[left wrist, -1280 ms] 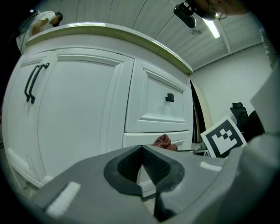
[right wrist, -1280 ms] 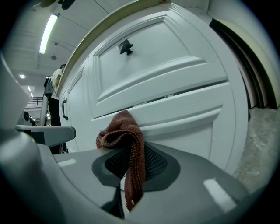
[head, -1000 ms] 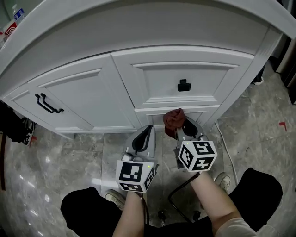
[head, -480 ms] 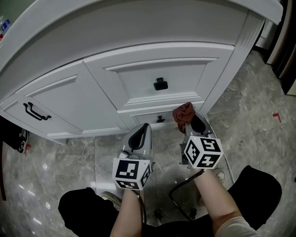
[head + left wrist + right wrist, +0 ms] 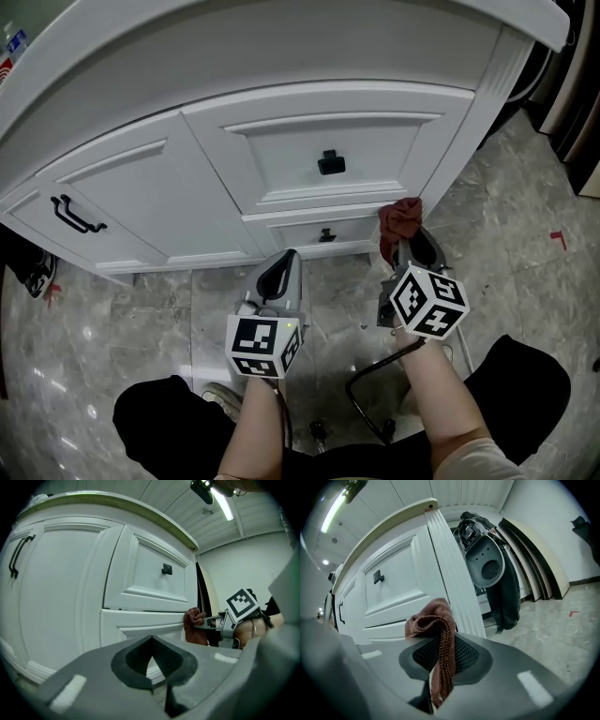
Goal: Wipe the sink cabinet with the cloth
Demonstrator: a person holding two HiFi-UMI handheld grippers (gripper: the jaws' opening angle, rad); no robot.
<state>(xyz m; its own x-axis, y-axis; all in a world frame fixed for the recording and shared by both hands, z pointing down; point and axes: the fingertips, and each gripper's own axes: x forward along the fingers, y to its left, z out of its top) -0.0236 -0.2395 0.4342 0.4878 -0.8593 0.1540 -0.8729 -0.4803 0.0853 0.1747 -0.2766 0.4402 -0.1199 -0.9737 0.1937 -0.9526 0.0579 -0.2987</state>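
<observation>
The white sink cabinet (image 5: 281,56) fills the upper head view, with a black-knobbed drawer (image 5: 330,162), a low drawer (image 5: 324,234) and a door with a black handle (image 5: 75,214). My right gripper (image 5: 405,242) is shut on a reddish-brown cloth (image 5: 401,221), which is pressed to the low drawer's right end by the corner post (image 5: 469,141). The cloth (image 5: 436,625) hangs bunched between the jaws. My left gripper (image 5: 284,260) hovers low before the cabinet's base, shut on nothing. From there I see the cloth (image 5: 194,625) and the right gripper (image 5: 212,623).
Grey marble floor (image 5: 525,253) runs round the cabinet, with a red mark (image 5: 560,239) at right. A dark, hooded object (image 5: 487,564) and leaning boards (image 5: 534,545) stand past the cabinet's right side. The person's knees (image 5: 520,375) and a black wire loop (image 5: 361,403) lie below.
My right gripper has carried the cloth rightward along the low drawer, from near its knob to the corner post. The left gripper has stayed roughly in place.
</observation>
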